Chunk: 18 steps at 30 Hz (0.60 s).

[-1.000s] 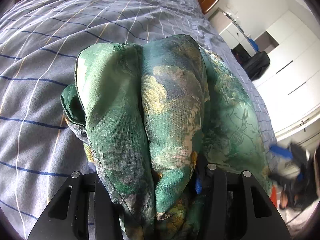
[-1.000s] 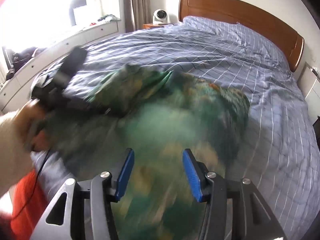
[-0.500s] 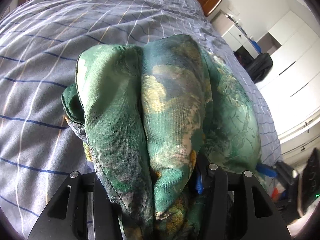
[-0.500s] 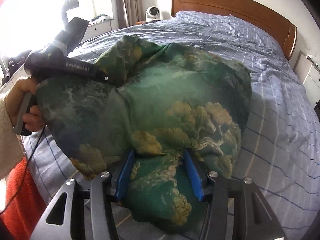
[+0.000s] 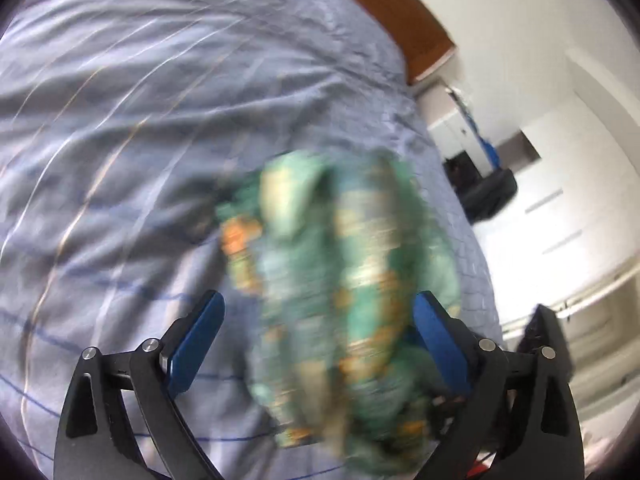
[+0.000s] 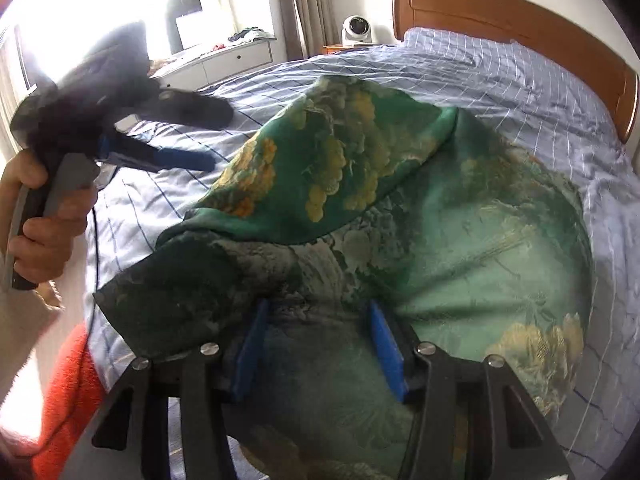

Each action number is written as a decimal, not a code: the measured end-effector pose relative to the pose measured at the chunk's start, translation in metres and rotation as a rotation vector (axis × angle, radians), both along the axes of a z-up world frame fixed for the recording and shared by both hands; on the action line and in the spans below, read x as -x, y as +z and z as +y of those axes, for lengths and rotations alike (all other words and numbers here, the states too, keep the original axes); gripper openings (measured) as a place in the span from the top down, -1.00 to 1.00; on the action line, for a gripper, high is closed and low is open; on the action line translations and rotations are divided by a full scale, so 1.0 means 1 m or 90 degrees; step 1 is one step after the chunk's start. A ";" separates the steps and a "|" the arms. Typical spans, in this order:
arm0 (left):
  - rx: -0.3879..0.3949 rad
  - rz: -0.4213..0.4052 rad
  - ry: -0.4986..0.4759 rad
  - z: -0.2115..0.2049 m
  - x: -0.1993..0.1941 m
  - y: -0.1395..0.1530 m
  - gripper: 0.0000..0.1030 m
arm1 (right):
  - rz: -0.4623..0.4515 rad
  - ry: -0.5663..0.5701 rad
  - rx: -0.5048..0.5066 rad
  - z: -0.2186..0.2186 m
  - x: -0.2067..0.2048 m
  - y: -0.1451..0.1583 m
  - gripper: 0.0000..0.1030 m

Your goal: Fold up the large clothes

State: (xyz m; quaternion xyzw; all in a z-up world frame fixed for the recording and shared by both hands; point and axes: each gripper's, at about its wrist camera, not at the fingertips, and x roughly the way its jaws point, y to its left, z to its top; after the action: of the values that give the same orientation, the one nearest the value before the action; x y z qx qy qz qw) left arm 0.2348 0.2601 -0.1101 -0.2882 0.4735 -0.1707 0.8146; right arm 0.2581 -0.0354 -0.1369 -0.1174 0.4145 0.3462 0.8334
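- Garment point(image 6: 460, 232), green with yellow and orange print, lies heaped on the bed point(image 6: 500, 68), one flap folded over its top.
- Headboard point(image 6: 520, 20) and fan point(image 6: 357, 30) stand beyond; nothing blocks the cloth.
- Right gripper point(image 6: 318, 344): fingers apart, cloth between them, grip unclear.
- Left gripper point(image 5: 320, 344) spread wide; its blurred view shows cloth point(image 5: 344, 300) bunched between the fingers.
- Only the right view shows the left hand point(image 6: 38, 220).

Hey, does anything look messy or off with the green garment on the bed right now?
Yes. The green garment lies bunched on the blue checked bedspread, not flat: one printed flap is thrown diagonally across it, edges uneven. The left gripper is open with blurred cloth between its fingers; the right gripper is open too.
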 end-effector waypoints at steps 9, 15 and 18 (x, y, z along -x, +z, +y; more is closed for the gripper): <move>0.186 0.052 -0.069 -0.018 -0.014 -0.058 -0.94 | -0.041 -0.005 0.044 0.015 0.009 -0.005 -0.04; 0.046 0.110 -0.102 -0.058 -0.052 -0.069 -0.99 | -0.055 -0.008 0.053 0.019 0.015 -0.004 -0.04; 0.047 0.120 -0.105 -0.055 -0.057 -0.070 -0.96 | -0.026 -0.011 -0.016 -0.002 0.017 0.017 -0.03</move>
State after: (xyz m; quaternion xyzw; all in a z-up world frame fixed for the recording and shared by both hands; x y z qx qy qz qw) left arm 0.2919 0.2055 -0.1804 -0.2930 0.5636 -0.2270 0.7383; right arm 0.2409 -0.0377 -0.1202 -0.1103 0.3943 0.3419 0.8459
